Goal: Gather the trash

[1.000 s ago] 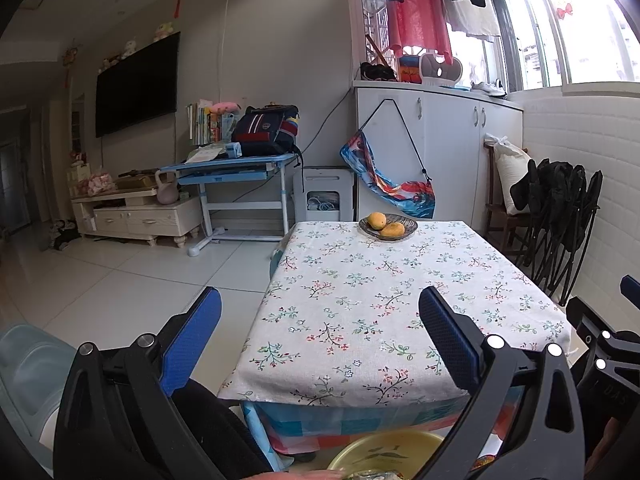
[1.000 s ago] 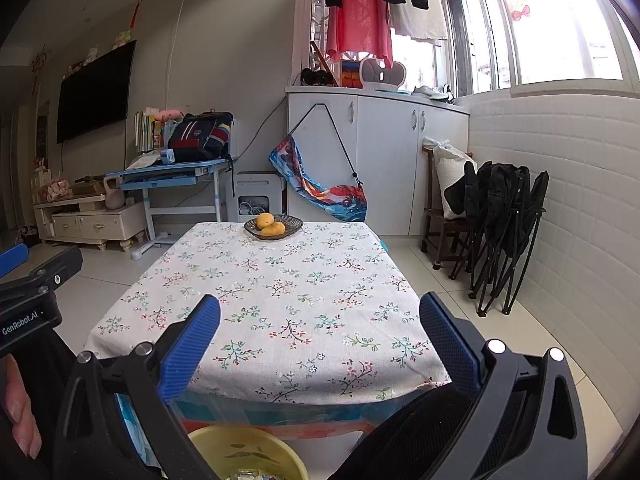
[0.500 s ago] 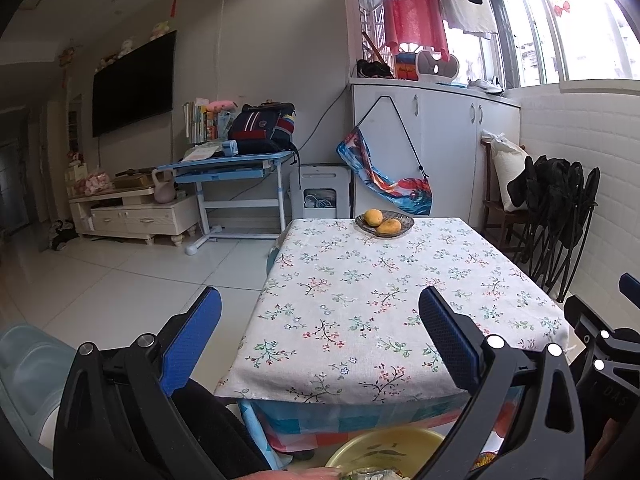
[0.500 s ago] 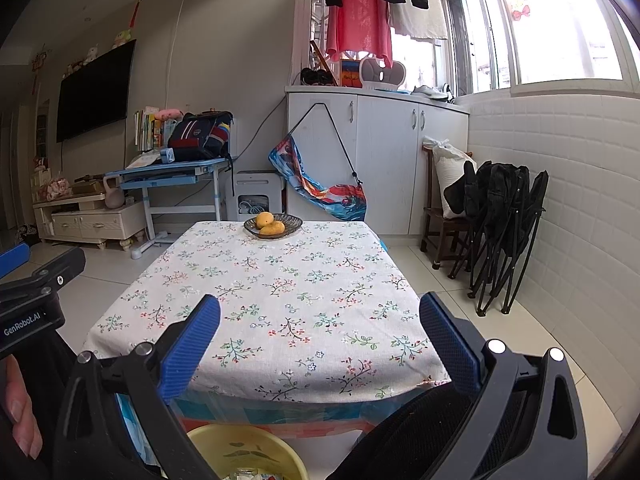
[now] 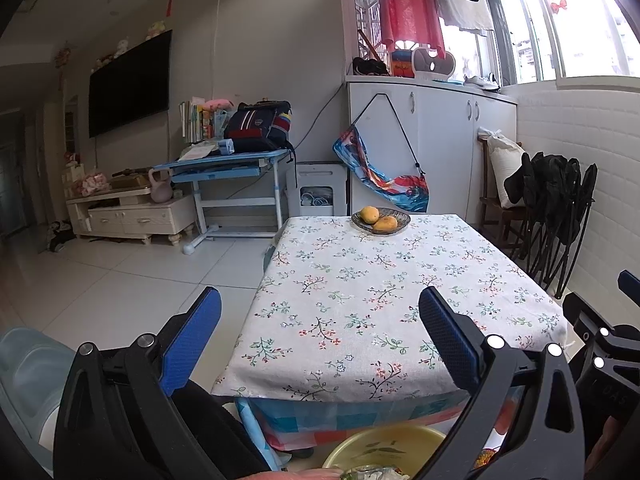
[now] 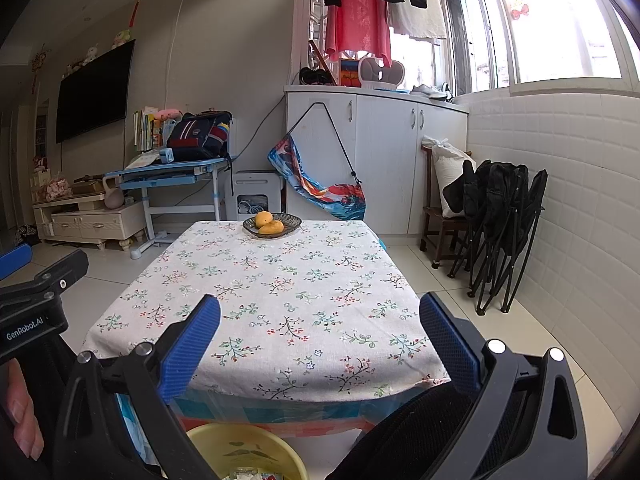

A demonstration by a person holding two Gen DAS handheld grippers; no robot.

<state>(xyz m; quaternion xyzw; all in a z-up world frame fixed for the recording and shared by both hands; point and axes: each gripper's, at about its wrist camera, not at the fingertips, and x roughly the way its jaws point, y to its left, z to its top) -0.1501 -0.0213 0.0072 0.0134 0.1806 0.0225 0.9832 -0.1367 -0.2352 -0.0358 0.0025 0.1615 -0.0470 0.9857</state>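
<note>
Floral-clothed table (image 6: 280, 300) bears a fruit dish (image 6: 272, 225) at its far edge.

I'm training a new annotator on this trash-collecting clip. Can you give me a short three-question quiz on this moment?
1. True or false: the left gripper is shut on trash.
2. What lies in the dish on the table? A) fruit B) cups C) paper
3. What colour is the bin below the table's near edge?

Key: 1 false, both it and the right gripper are open and empty; 2 A; 3 yellow.
</note>
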